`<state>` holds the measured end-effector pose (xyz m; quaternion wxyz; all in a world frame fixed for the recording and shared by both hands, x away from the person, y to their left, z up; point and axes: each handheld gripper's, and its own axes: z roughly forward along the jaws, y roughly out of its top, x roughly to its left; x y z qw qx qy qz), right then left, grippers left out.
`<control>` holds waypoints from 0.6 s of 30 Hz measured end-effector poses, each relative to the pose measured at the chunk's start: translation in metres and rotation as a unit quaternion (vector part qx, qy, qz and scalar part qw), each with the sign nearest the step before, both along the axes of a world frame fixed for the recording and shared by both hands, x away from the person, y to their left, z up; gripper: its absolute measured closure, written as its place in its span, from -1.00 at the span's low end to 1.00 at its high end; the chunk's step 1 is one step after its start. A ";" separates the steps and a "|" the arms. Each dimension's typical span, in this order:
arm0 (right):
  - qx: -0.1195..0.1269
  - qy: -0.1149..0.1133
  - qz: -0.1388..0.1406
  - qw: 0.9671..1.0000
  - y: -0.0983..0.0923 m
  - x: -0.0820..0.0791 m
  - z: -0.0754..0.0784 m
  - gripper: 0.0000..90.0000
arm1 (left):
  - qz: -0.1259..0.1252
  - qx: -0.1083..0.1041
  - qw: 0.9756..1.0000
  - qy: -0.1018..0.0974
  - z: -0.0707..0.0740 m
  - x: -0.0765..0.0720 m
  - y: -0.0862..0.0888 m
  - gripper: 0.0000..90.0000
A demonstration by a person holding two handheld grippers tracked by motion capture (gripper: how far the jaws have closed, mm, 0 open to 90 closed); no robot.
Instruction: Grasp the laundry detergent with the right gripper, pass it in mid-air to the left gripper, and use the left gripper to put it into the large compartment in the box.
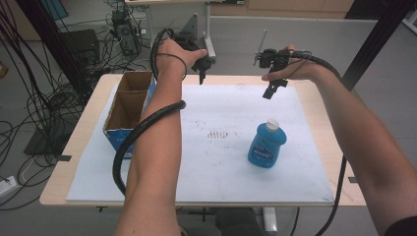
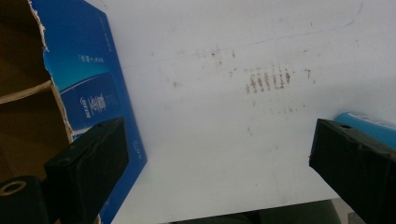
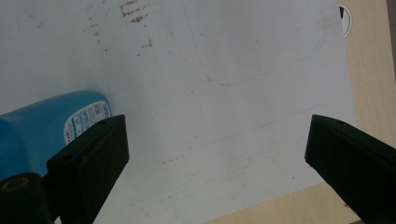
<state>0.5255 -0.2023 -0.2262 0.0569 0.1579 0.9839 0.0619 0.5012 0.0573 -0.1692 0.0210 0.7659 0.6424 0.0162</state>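
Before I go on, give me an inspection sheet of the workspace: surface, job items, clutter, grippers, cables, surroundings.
Surface: white mat on a wooden table; brown smudges mid-mat, faint blue pen lines in the right gripper view.
Job's things: blue bottle, white cap, lying on the mat right of centre; open cardboard box with a divider at the left edge.
Clutter: nothing seen.
Grippers: left hand-held gripper and right hand-held gripper both raised over the far edge, jaws open, nothing between them.
Cables: black hose trails along the left forearm; another hangs under the right.
Surroundings: cable tangle and equipment on the floor at left.
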 end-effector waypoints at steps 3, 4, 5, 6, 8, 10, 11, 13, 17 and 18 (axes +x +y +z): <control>0.000 0.000 0.000 1.000 0.000 0.000 0.000 -0.86 | 0.000 0.000 1.000 -0.001 0.000 -0.001 0.000 -0.88; -0.001 -0.001 0.000 1.000 0.000 -0.001 0.000 -0.87 | -0.002 0.001 1.000 0.002 0.000 -0.001 0.000 -0.88; -0.001 -0.001 0.000 1.000 0.000 -0.001 0.000 -0.87 | -0.002 0.001 1.000 0.002 0.000 -0.001 0.000 -0.88; -0.002 -0.001 0.000 1.000 0.000 -0.002 0.001 -0.87 | -0.001 0.001 1.000 0.002 0.000 -0.002 -0.001 -0.88; -0.001 -0.003 0.001 1.000 0.000 -0.003 0.001 -0.87 | -0.002 0.001 1.000 0.001 0.001 -0.003 -0.001 -0.88; -0.001 -0.004 0.001 1.000 0.000 -0.003 0.002 -0.87 | -0.002 0.001 1.000 0.001 0.001 -0.003 -0.001 -0.88; 0.001 -0.004 0.001 1.000 -0.001 -0.003 0.002 -0.87 | -0.001 0.001 1.000 0.001 0.001 -0.004 -0.001 -0.88; -0.001 -0.004 -0.002 1.000 -0.003 -0.004 0.003 -0.87 | -0.001 0.003 1.000 0.000 0.002 -0.004 -0.001 -0.88; 0.007 -0.007 -0.006 1.000 -0.009 -0.005 0.005 -0.87 | -0.002 0.002 1.000 0.000 0.002 -0.006 -0.002 -0.88; 0.010 -0.009 -0.005 1.000 -0.011 -0.005 0.006 -0.87 | -0.002 0.001 1.000 0.000 0.002 -0.006 -0.003 -0.88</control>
